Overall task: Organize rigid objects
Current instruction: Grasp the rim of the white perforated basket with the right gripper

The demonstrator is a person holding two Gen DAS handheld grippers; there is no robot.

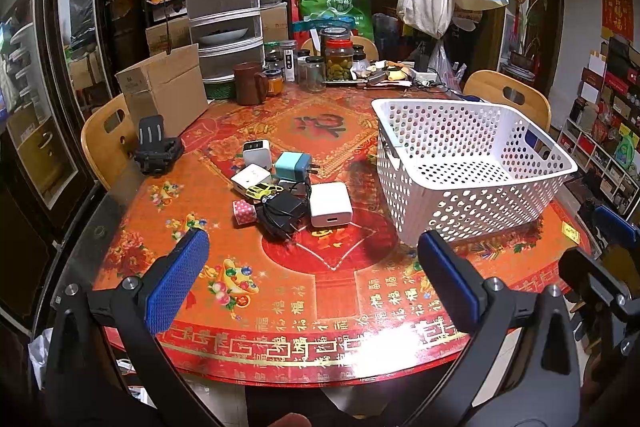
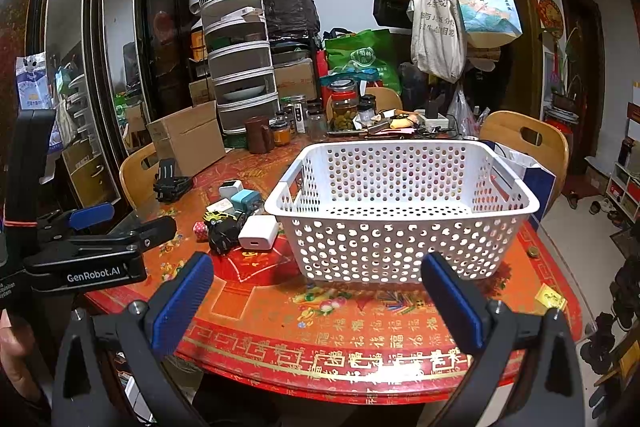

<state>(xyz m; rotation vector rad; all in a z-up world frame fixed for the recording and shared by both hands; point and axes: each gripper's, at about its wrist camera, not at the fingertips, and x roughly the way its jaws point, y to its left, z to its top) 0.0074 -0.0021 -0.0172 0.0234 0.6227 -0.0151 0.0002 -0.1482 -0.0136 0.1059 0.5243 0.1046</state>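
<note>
A white perforated basket (image 1: 472, 163) (image 2: 400, 211) stands empty on the right of the round red table. Left of it lies a small heap: a white charger (image 1: 331, 204) (image 2: 259, 231), a black adapter with cord (image 1: 282, 213) (image 2: 222, 233), a teal plug (image 1: 293, 165) (image 2: 245, 200), two white cubes (image 1: 256, 153) (image 1: 251, 179), a yellow toy car (image 1: 264, 191) (image 2: 216, 215) and a pink dotted block (image 1: 244, 211) (image 2: 199, 229). My left gripper (image 1: 312, 281) is open and empty, short of the heap. My right gripper (image 2: 316, 301) is open and empty, short of the basket.
A black clamp mount (image 1: 156, 149) and a cardboard box (image 1: 168, 93) sit at the table's left. Jars (image 1: 339, 61), a brown mug (image 1: 250, 84) and stacked drawers (image 1: 226, 7) crowd the far edge. Wooden chairs (image 1: 510, 97) stand around the table. A yellow sticker (image 2: 551, 297) lies near the right rim.
</note>
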